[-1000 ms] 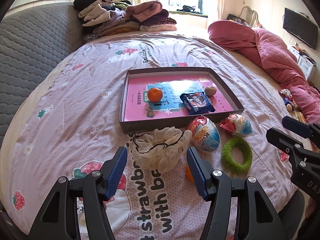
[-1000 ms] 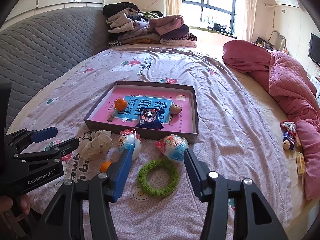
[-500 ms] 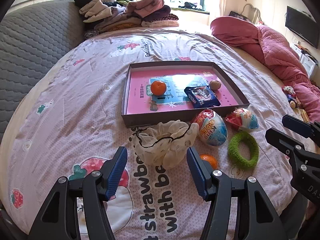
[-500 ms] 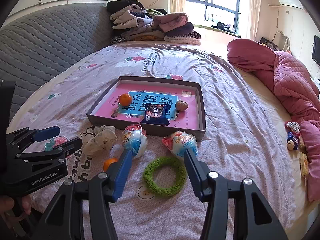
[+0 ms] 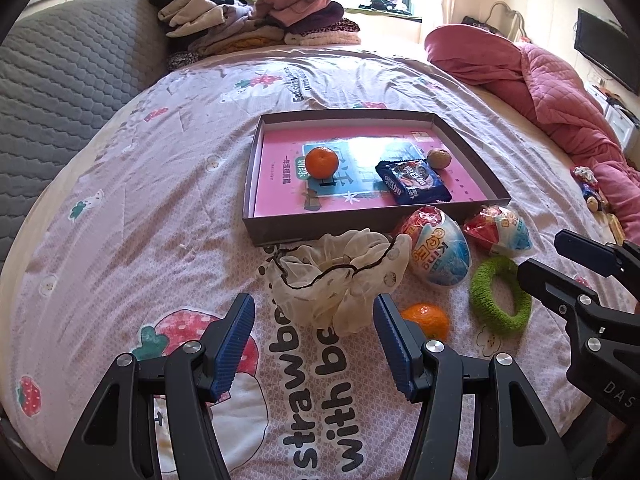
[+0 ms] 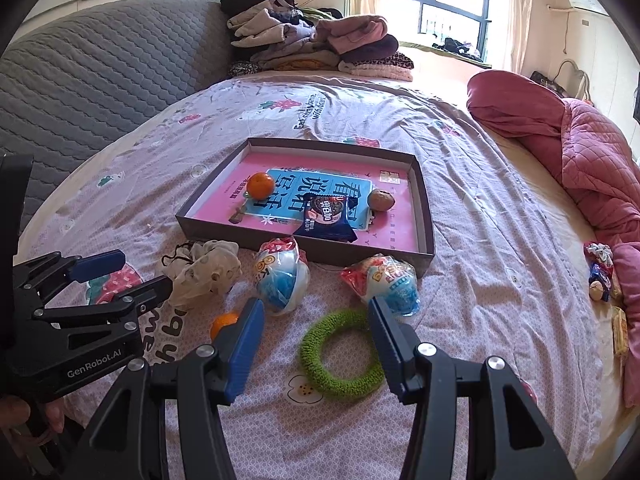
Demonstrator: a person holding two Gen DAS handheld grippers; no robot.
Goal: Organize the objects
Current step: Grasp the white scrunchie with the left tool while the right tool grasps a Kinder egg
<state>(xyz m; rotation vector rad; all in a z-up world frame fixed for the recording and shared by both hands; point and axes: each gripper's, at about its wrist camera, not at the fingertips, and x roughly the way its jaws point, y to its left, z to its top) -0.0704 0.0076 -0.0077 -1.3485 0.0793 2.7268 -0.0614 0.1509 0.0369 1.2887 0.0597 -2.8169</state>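
Since the earlier frames both views are being brought closer to the loose things in front of the tray [image 5: 360,227], and the right gripper [image 6: 316,322] is being lowered toward the green ring [image 6: 340,354]; nothing on the bed [image 5: 132,208] is being shifted.

The task is being judged as partly done. Inside the tray an orange [image 5: 321,163], a blue packet [image 5: 412,186] and a walnut [image 5: 439,158] are already lying. Outside it, just beside its near wall, five things are still waiting: a pale scrunchie [image 5: 340,280], a large egg toy [image 5: 436,252], a smaller egg toy [image 5: 498,230], the green ring and a second orange [image 5: 426,320], the last two lying a little farther from the tray.

The left gripper [image 5: 314,338] is being held with its jaws apart and nothing between the pads, aimed at the scrunchie, which is lying just ahead of the tips. The right gripper is likewise being held spread and empty, with the ring lying between and just ahead of its fingers.

A scrunchie pick on the left and a ring pick on the right are being judged the likely next steps.
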